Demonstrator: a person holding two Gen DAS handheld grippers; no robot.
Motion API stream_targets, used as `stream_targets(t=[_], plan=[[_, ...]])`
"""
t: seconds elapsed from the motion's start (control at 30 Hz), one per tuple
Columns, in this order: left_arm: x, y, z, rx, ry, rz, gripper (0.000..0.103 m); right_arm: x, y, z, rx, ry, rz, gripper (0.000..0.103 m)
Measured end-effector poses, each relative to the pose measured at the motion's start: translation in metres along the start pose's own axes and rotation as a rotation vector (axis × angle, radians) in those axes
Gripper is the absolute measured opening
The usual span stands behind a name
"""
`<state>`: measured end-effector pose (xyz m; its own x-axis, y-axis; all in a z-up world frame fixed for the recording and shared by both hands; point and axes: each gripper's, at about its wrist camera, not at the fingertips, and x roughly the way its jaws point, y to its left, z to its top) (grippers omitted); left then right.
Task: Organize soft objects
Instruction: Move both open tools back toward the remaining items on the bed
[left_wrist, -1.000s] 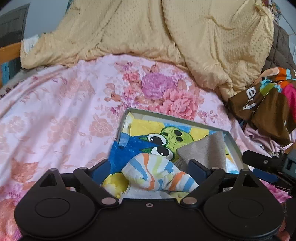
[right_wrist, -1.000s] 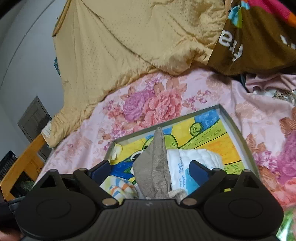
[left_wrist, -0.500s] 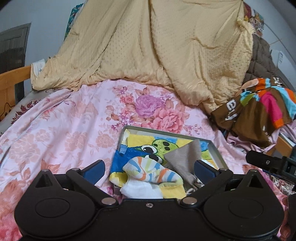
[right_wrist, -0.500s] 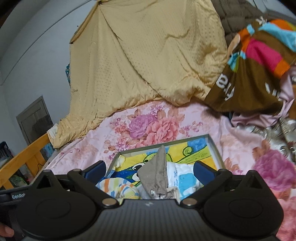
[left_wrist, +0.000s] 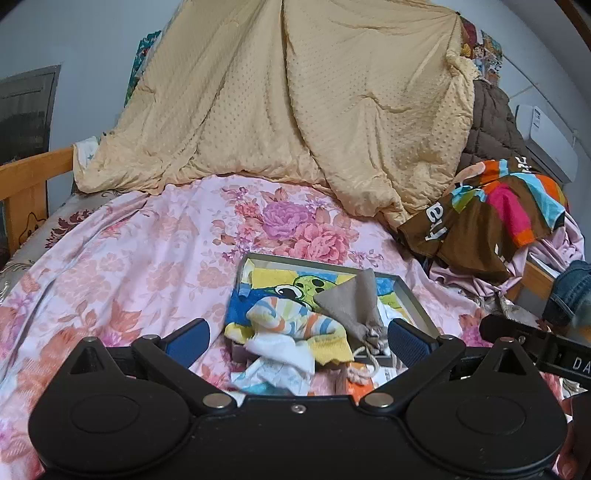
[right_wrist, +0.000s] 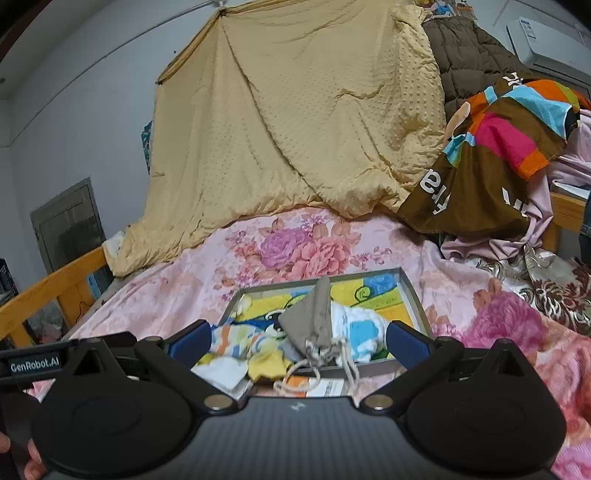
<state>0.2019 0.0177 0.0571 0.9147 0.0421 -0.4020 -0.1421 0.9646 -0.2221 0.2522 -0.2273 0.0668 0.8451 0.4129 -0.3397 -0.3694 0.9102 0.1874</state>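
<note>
A shallow grey tray (left_wrist: 415, 297) (right_wrist: 412, 291) with a cartoon-print lining lies on the floral bedsheet. In it lie a striped soft cloth (left_wrist: 295, 321) (right_wrist: 240, 341), a grey drawstring pouch (left_wrist: 354, 301) (right_wrist: 314, 317) and a white-and-blue cloth (right_wrist: 360, 328). White and yellow cloth (left_wrist: 284, 350) spills over the tray's near edge. My left gripper (left_wrist: 297, 338) is open and empty, held back from the tray. My right gripper (right_wrist: 297, 338) is open and empty too, above the tray's near edge.
A big yellow quilt (left_wrist: 295, 99) hangs behind the bed. A brown multicolour garment (left_wrist: 480, 218) and piled clothes lie at the right. A wooden bed rail (left_wrist: 33, 184) runs along the left. A paper slip (right_wrist: 317, 387) lies before the tray.
Both grippers have pulled back and up from the tray. The left let go of the striped cloth, the right let go of the grey pouch; both now lie in the tray.
</note>
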Motion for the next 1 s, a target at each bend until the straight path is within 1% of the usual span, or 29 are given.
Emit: stream_targets(t=[0.23,0.4,0.57,0.77,1.0], plan=[[-0.03,0.002,-0.022,0.057,-0.023,0.0,0.102,-0.025,0.011,-0.02,-0.028,-0.014,-0.015,0.103],[-0.042,0.003,-0.035,0.087,-0.02,-0.004,0.102,-0.038,0.016,-0.032,-0.046,-0.02,-0.028,0.103],[-0.052,0.008,-0.046,0.093,-0.019,-0.006,0.102,-0.052,0.018,-0.045,-0.075,-0.025,-0.035,0.103],[-0.06,0.018,-0.061,0.098,0.005,-0.024,0.102,-0.062,0.018,-0.057,-0.109,0.007,-0.057,0.103],[-0.059,0.028,-0.083,0.102,0.041,-0.039,0.102,-0.063,0.015,-0.07,-0.117,0.087,-0.073,0.103]])
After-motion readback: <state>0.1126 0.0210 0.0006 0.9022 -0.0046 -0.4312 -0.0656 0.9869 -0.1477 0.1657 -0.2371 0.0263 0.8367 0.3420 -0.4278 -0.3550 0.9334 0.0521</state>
